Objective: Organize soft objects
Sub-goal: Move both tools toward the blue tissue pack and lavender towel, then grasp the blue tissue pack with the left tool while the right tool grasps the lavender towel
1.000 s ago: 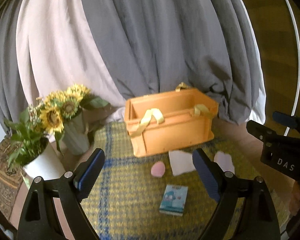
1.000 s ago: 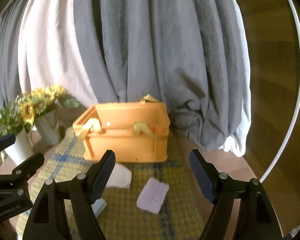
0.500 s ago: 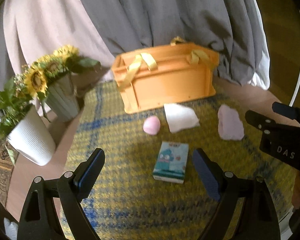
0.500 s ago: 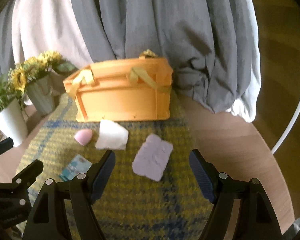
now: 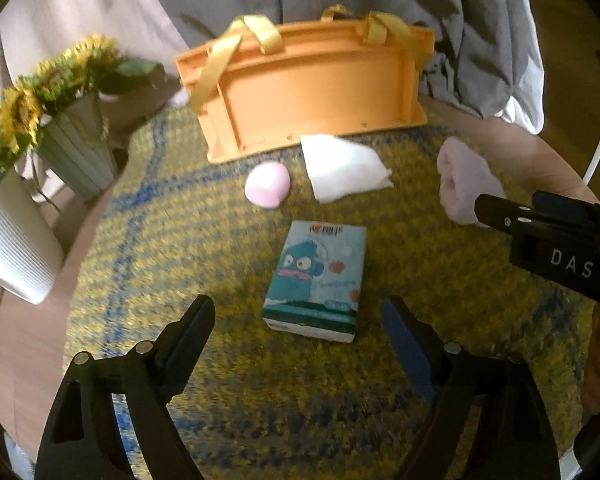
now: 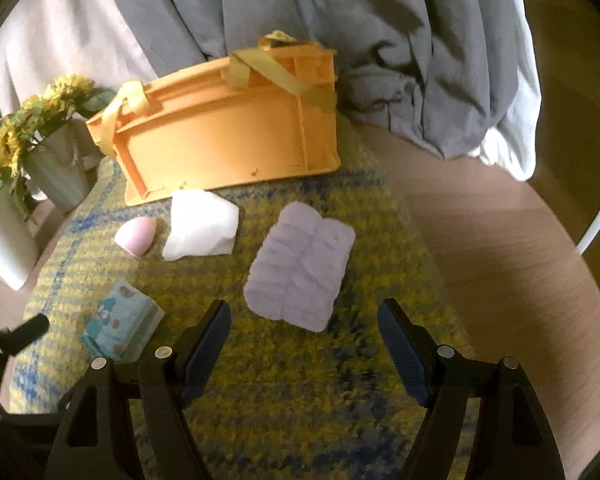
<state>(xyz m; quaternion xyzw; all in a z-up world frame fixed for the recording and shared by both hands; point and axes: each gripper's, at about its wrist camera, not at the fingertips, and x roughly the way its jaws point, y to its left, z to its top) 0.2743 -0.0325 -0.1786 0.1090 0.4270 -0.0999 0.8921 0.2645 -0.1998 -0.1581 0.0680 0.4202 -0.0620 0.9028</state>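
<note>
An orange crate (image 5: 308, 92) with yellow ribbon handles stands at the back of a yellow-blue woven mat (image 5: 188, 240); it also shows in the right wrist view (image 6: 228, 136). In front of it lie a pink egg-shaped sponge (image 5: 267, 189), a white soft pad (image 5: 344, 168), a lilac fluffy cloth (image 6: 300, 268) and a teal tissue pack (image 5: 316, 280). My left gripper (image 5: 300, 334) is open and empty, just short of the tissue pack. My right gripper (image 6: 304, 338) is open and empty, just short of the lilac cloth.
A grey vase of sunflowers (image 5: 72, 148) and a white ribbed pot (image 5: 12, 240) stand at the mat's left edge. Grey and white bedding (image 6: 300, 12) is piled behind the crate. Bare wooden table (image 6: 500, 248) lies right of the mat.
Both grippers have dropped and tilted down toward the mat. The tissue pack now lies close before the left gripper, the lilac cloth close before the right. Nothing was grasped.
</note>
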